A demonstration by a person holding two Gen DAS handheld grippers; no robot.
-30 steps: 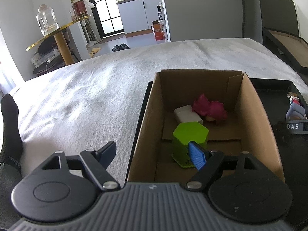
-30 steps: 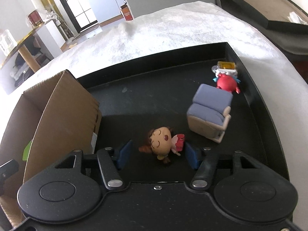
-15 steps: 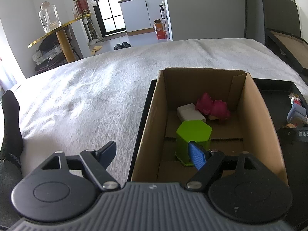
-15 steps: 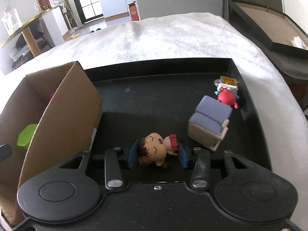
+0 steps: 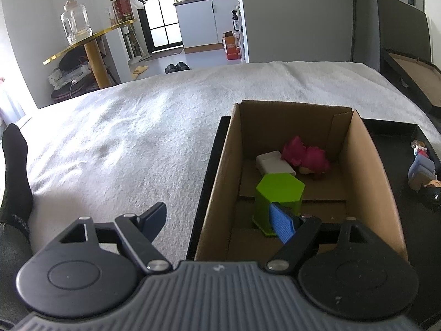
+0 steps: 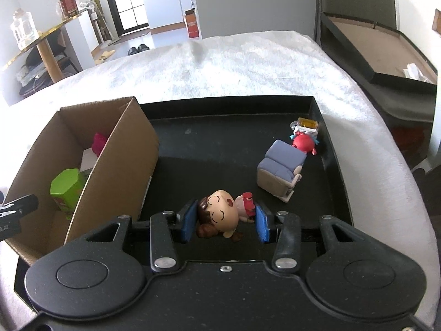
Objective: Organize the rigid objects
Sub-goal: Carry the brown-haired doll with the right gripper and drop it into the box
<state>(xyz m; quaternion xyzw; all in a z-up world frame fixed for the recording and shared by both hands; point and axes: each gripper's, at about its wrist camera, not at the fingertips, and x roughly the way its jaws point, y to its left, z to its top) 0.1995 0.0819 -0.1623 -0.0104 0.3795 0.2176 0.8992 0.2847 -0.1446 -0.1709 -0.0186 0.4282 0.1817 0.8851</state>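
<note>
My right gripper [image 6: 224, 222] is shut on a small doll figure [image 6: 220, 213] with brown hair and a red dress, held above the black tray [image 6: 220, 149]. A toy armchair [image 6: 281, 167] and a red figure [image 6: 303, 142] rest on the tray's right side. The cardboard box [image 5: 361, 165] stands on the tray's left and holds a green hexagonal box [image 5: 278, 194], a white block [image 5: 271, 161] and a pink-haired figure [image 5: 306, 155]. My left gripper [image 5: 220, 220] is open and empty, straddling the box's near left wall.
The tray lies on a bed with a white blanket [image 5: 124, 143]. A black-socked foot [image 5: 13, 171] lies at the left edge. A dark framed board [image 6: 372, 41] stands beyond the bed on the right. A gold-topped side table [image 5: 91, 44] stands at the back left.
My right gripper has closed on the doll figure and lifted it off the tray. My left gripper has drawn back slightly, still open.
</note>
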